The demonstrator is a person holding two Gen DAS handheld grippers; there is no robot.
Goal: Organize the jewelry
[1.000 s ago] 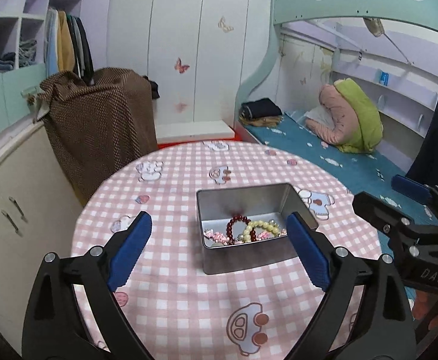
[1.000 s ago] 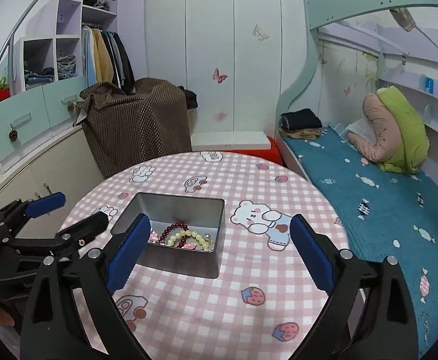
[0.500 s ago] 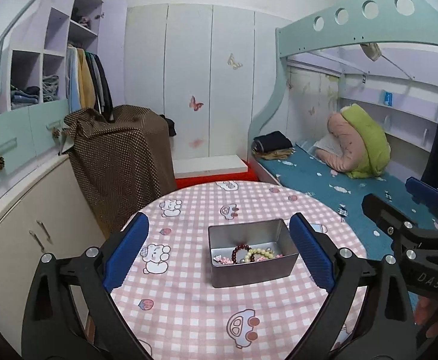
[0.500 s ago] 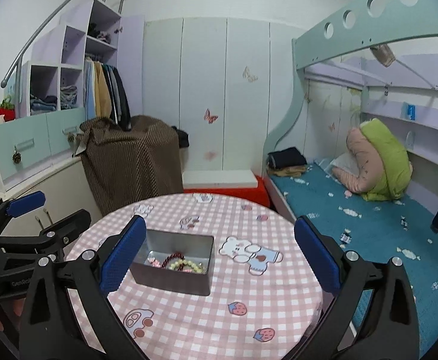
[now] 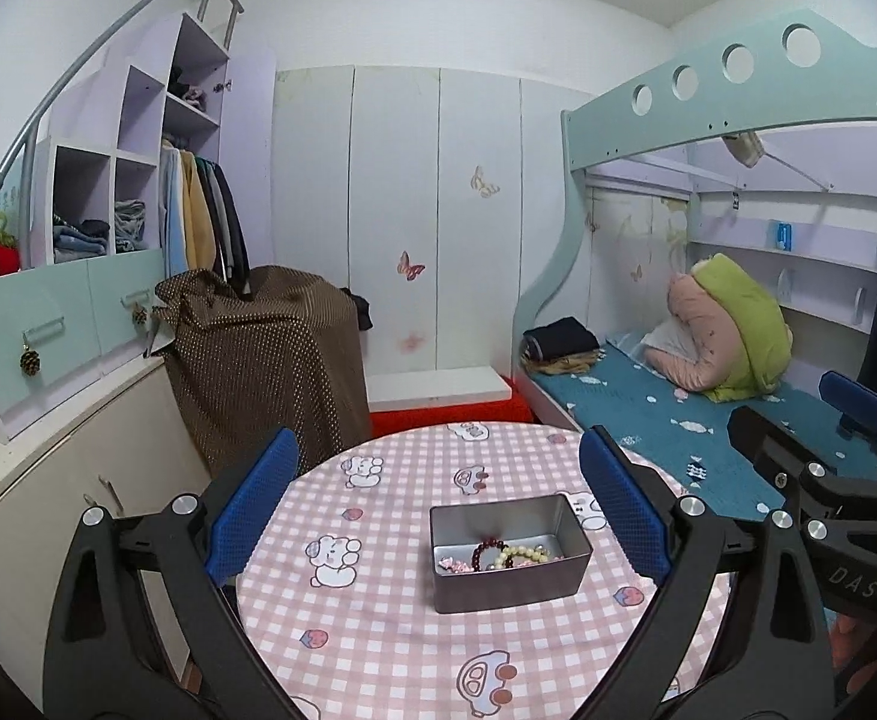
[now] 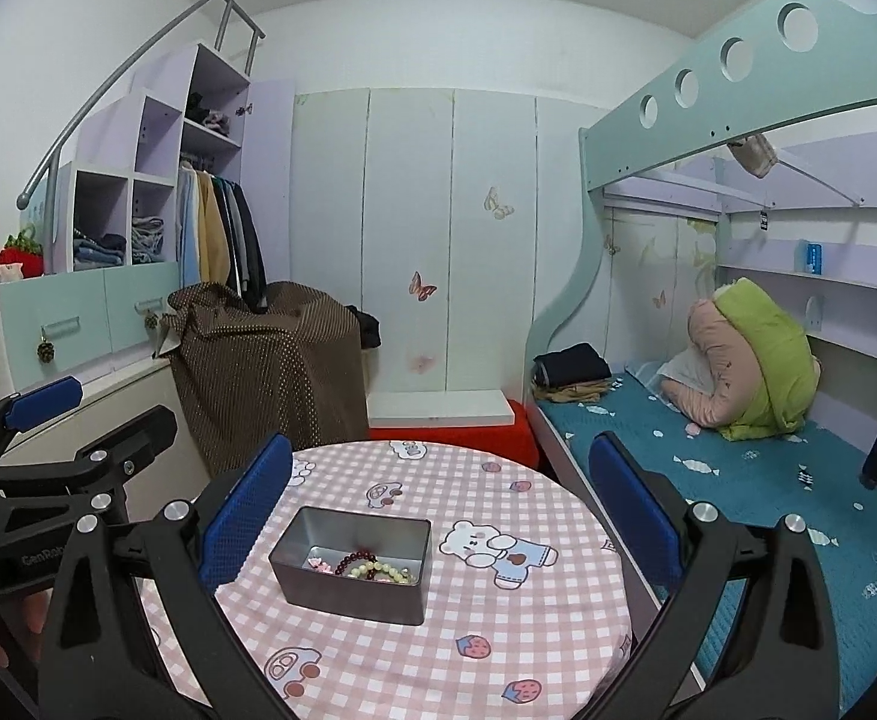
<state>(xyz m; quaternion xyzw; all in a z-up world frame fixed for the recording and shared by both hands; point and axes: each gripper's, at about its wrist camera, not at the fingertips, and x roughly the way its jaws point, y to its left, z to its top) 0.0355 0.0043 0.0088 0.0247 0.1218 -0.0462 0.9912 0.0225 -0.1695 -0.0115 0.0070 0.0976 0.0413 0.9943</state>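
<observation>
A: Where's the tin?
B: tin [image 5: 509,561] sits on the surface [image 5: 390,630], right of centre in the left wrist view, well in from the edges. Open top, no lid seen

A: Contents?
B: Three items, all at the near end of the tin. Dark red bracelet [image 5: 487,552], pale bead bracelet [image 5: 522,557] touching it on the right, pink piece [image 5: 453,566] to the left. Right wrist view shows the same: red bracelet [image 6: 355,560], pale one [image 6: 380,571], pink piece [image 6: 318,564], inside the tin [image 6: 351,564]

A: Jaws?
B: left gripper [image 5: 438,510] jaws wide, nothing between them, clear above the surface. right gripper [image 6: 441,516] same: wide, empty, above the surface [image 6: 498,630]. Neither touches the tin

A: Do they see each other?
B: Yes. The right gripper [image 5: 828,462] shows at the right edge of the left view, the left gripper [image 6: 60,438] at the left edge of the right view. Both off the surface's sides

A: Anything else on the surface?
B: Just the pink checked cloth with cartoon prints. bed [image 6: 768,480] runs along its right edge, covered brown box [image 5: 258,360] beyond its far left edge
</observation>
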